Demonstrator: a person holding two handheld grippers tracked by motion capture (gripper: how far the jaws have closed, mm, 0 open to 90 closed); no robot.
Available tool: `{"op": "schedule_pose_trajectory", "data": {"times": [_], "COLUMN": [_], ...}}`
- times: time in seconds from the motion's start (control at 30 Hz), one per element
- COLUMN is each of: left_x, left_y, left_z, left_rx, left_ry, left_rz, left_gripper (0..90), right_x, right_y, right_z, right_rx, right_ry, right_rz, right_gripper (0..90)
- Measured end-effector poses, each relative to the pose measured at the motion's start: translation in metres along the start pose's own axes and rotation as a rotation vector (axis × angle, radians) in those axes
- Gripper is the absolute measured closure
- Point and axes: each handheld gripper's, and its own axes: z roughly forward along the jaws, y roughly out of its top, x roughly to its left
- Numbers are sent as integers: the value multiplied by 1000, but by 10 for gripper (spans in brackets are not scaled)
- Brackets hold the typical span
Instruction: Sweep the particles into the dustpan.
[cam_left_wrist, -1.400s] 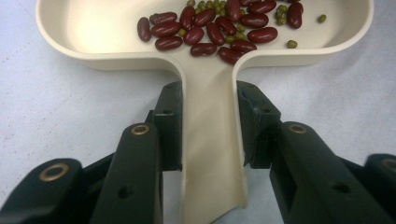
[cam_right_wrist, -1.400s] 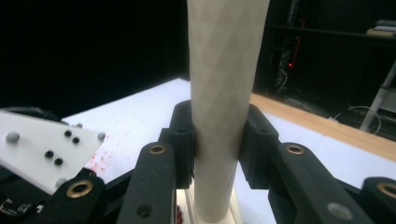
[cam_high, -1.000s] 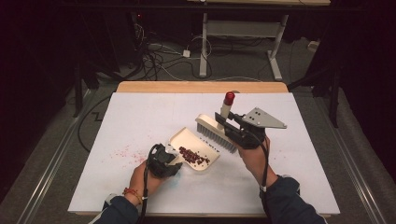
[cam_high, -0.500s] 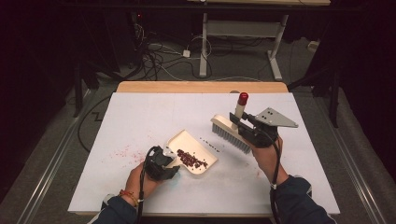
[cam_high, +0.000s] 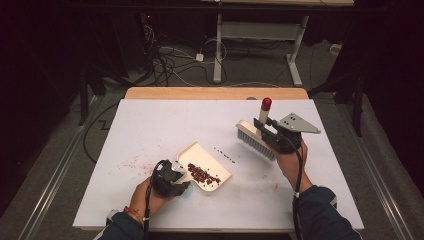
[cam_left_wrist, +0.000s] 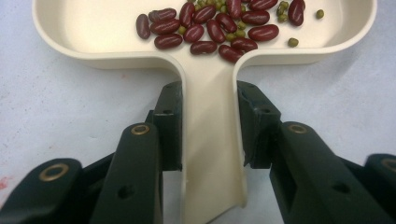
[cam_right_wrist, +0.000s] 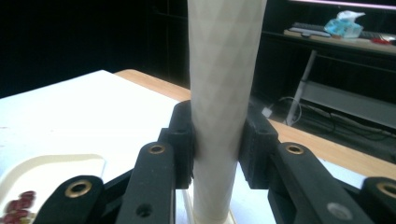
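Nearest the person, the left gripper (cam_high: 172, 176) sits low on the white table cover (cam_high: 150, 125), its two black jaws clamped on the flat handle of a cream dustpan (cam_high: 207, 165); in the left gripper view the pads (cam_left_wrist: 170, 116) press both sides of that handle (cam_left_wrist: 210, 140). The pan lies on the cover with a heap of dark red beans (cam_high: 202, 174) and a few small green ones (cam_left_wrist: 282, 11) in its tray. Just beyond the pan's open edge, a short line of loose beans (cam_high: 225, 155) lies on the cover. Farther right, the right gripper (cam_high: 267, 131) holds a brush (cam_high: 255, 141) by its pale upright handle (cam_right_wrist: 224, 93), jaws closed tight on it, bristles down beside that line of beans. The handle ends in a red cap (cam_high: 266, 103). To the left, faint red specks (cam_high: 131, 162) mark the cover. Behind the table's wooden edge (cam_high: 215, 93), cables (cam_high: 175, 65) trail across the floor.
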Motion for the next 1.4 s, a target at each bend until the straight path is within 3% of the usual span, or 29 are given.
{"op": "schedule_pose_trajectory", "data": {"times": [0.17, 0.23, 0.37, 0.5, 0.63, 0.77, 0.97, 1.13, 1.2, 1.4], "left_x": [1, 1, 1, 0, 0, -1, 0, 2, 2, 4], "left_y": [0, 0, 0, 0, 1, 4, 12, 18, 19, 19], "left_z": [1, 1, 1, 1, 2, 2, 6, 9, 10, 9], "left_rx": [0, 0, 0, -1, -1, 1, 10, 14, 14, 16], "left_ry": [-2, -3, -2, 0, -4, -4, -8, -9, -12, -14], "left_rz": [2, 1, 1, -1, -6, -7, -14, -15, -21, -21], "left_gripper": [634, 634, 634, 634, 635, 634, 635, 635, 635, 634], "right_x": [-10, -11, -17, -13, 1, 14, 41, 61, 65, 78], "right_y": [-8, -13, -19, -18, -16, -14, -12, -12, -12, -11], "right_z": [7, 8, 12, 13, 16, 22, 35, 41, 41, 38], "right_rx": [-2, -23, -20, -12, 2, -3, -18, -29, -26, -11], "right_ry": [-30, -65, -73, -58, -56, -25, -34, 15, 47, 99], "right_rz": [8, 14, 46, 22, 6, 13, 7, -34, -16, -29], "right_gripper": [701, 701, 702, 701, 701, 702, 699, 699, 697, 689]}}
